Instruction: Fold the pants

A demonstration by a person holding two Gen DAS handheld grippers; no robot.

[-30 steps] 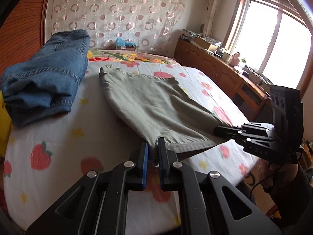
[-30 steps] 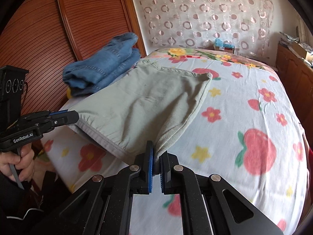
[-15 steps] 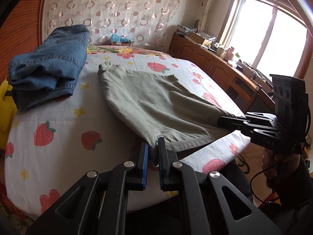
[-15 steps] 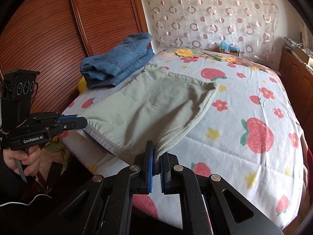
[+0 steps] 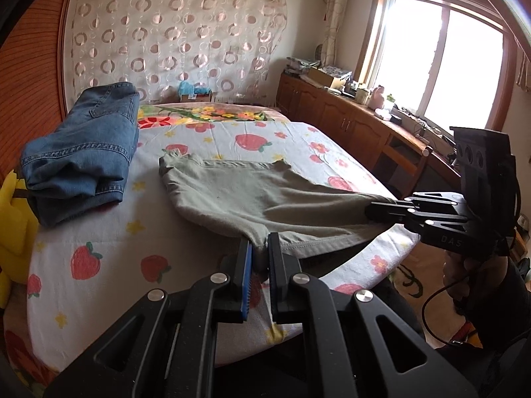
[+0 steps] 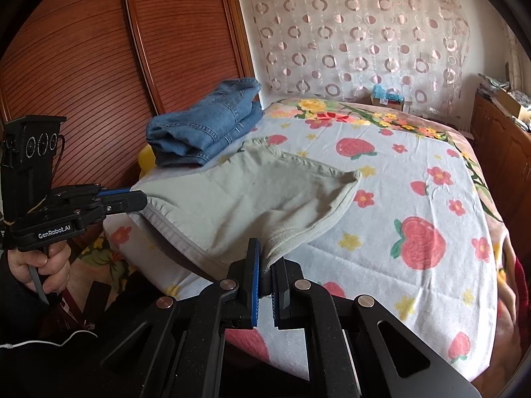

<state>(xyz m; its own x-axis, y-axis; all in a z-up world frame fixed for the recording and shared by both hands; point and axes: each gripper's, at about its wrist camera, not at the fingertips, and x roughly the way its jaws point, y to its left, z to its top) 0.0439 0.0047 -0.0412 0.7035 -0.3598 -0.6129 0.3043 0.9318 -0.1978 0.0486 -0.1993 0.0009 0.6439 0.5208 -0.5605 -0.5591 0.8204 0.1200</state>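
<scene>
Grey-green pants (image 5: pixel 252 195) lie folded on the strawberry-print bed (image 5: pixel 109 258), near end lifted off the sheet at the bed's foot edge. My left gripper (image 5: pixel 259 248) is shut on the near left corner of the pants. My right gripper (image 6: pixel 267 258) is shut on the near right corner of the pants (image 6: pixel 239 199). Each gripper shows in the other's view: the right one (image 5: pixel 371 210) at the right, the left one (image 6: pixel 141 199) at the left. The cloth hangs taut between them.
Folded blue jeans (image 5: pixel 83 152) are stacked at the bed's left side next to a yellow object (image 5: pixel 13 229). A wooden wardrobe (image 6: pixel 99 66) stands to the left. A wooden cabinet (image 5: pixel 348 119) runs under the window on the right.
Both grippers have pulled back toward the bed's foot, dragging the pants nearer the edge. The near hem now hangs past the mattress edge.
</scene>
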